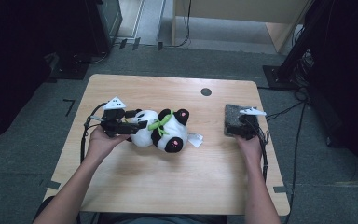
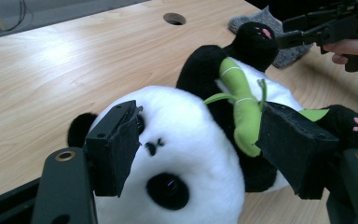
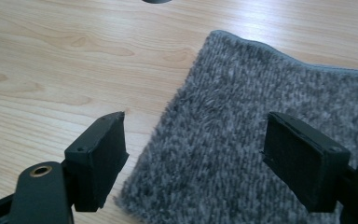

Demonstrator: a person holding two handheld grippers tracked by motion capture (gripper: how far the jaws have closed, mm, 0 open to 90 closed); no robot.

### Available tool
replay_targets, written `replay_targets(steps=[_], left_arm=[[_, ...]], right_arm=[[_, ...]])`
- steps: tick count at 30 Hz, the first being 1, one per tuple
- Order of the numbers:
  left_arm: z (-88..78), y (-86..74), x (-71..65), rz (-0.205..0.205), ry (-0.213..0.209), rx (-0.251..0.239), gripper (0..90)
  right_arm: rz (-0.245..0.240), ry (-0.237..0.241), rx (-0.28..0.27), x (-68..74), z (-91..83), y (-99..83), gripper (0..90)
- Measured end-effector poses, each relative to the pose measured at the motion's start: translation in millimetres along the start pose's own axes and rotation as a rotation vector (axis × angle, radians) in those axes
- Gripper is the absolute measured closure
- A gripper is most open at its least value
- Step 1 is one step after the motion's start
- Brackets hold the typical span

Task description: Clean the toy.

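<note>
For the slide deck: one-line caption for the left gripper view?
Left gripper, jaws open, straddles the panda's head on the table.

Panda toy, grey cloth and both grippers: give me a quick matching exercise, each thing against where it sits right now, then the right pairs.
Things:
1. panda toy
2. grey cloth
3. left gripper
4. right gripper

Places or states:
A. lying flat near the table's right edge
B. jaws open on either side of the panda's white head
C. lying on its back mid-table, green bamboo on its chest
D. jaws open over the cloth's near edge, gripping nothing

Pairs: 1-C, 2-A, 3-B, 4-D
</note>
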State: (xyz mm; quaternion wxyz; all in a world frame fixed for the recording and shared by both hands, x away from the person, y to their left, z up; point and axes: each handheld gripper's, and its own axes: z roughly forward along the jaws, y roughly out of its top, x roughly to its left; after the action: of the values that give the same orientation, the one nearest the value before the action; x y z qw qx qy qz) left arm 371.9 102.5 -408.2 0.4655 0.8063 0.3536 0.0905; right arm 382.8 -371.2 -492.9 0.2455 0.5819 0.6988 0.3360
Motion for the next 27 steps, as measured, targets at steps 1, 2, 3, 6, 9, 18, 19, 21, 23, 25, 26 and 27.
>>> replay_targets(steps=[1,2,3,6,9,18,19,21,23,25,26,27], left_arm=[[-1.9,-2.0,1.8,-0.005,0.001,0.001,28.1],[-3.3,-3.6,3.0,-0.005,0.003,0.003,27.5],[-5.9,-6.7,4.7,-0.005,0.005,-0.001,27.2],[-11.3,-13.8,7.9,-0.002,0.014,-0.001,25.1],[-16.8,-20.8,11.2,-0.003,0.030,0.005,22.8],[-16.3,-41.0,15.0,-0.039,0.005,0.018,20.9],[-15.4,-42.1,15.1,-0.041,0.003,0.022,20.5],[-13.4,-44.5,15.0,-0.045,-0.009,0.025,20.4],[-11.5,-45.6,14.4,-0.036,-0.005,0.026,20.2],[-9.2,-46.7,15.4,-0.033,0.001,0.030,19.2],[-8.0,-47.1,16.1,-0.036,-0.003,0.031,19.2],[-6.5,-47.6,16.7,-0.036,-0.007,0.032,19.0]], right_arm=[[0.003,-0.001,0.001,-2.2,-0.1,-0.4,21.2],[0.009,0.000,0.004,-4.2,-0.2,-0.8,22.6],[0.016,0.004,0.005,-5.8,-0.2,-1.3,23.2],[0.029,0.008,0.010,-12.7,1.3,-3.1,24.5],[0.012,-0.011,0.010,-16.6,4.5,-4.7,25.3],[0.010,-0.062,0.000,-20.8,14.5,-2.5,25.3],[0.012,-0.065,0.003,-21.6,16.2,-2.5,24.9],[0.020,-0.068,0.013,-22.8,19.9,-2.7,24.1],[0.024,-0.070,0.023,-23.6,23.2,-3.6,22.0],[0.029,-0.072,0.031,-24.7,26.6,-5.4,19.4],[0.043,-0.066,0.028,-25.9,27.9,-7.0,18.9],[0.055,-0.060,0.021,-26.8,28.3,-8.2,18.6]])
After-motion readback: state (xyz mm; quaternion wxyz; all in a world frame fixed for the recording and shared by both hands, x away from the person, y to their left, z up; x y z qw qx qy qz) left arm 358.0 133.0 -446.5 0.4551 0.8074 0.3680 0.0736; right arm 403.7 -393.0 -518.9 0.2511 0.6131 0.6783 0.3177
